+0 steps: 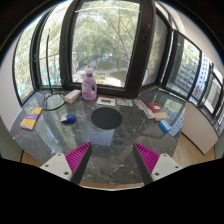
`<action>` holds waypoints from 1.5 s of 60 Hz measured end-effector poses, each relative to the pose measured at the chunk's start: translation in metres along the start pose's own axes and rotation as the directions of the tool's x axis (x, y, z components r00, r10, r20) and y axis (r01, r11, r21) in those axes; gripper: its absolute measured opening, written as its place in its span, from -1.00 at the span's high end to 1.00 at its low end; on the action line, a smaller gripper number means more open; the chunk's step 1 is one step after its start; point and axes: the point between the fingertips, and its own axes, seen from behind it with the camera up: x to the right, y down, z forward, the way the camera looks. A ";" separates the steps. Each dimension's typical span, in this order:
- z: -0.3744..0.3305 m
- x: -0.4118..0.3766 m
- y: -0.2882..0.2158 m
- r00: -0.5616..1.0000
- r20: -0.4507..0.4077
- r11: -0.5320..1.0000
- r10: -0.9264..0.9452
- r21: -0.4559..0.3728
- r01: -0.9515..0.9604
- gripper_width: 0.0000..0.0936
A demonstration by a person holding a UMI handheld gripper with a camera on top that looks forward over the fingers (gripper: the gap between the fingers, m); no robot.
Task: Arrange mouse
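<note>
The tongs (112, 158) hang spread and empty above the dark marbled stone counter (120, 150), well short of the small blue-and-white mouse (68, 118) lying ahead to the left. Reaching could, I think, knock the tall purple bottle (89, 86) standing beyond it.

A bay-window nook — curved windows (120, 35), trees outside, cluttered marble table (115, 140) with a bottle (89, 86).
</note>
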 end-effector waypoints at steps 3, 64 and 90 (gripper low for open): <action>0.000 0.000 0.002 1.000 0.001 1.000 0.004 -0.004 -0.004 -0.83; 0.279 -0.243 -0.015 0.983 0.171 0.991 -0.065 0.125 0.044 -0.83; 0.359 -0.275 -0.063 0.980 0.157 0.988 -0.119 0.120 0.100 -0.83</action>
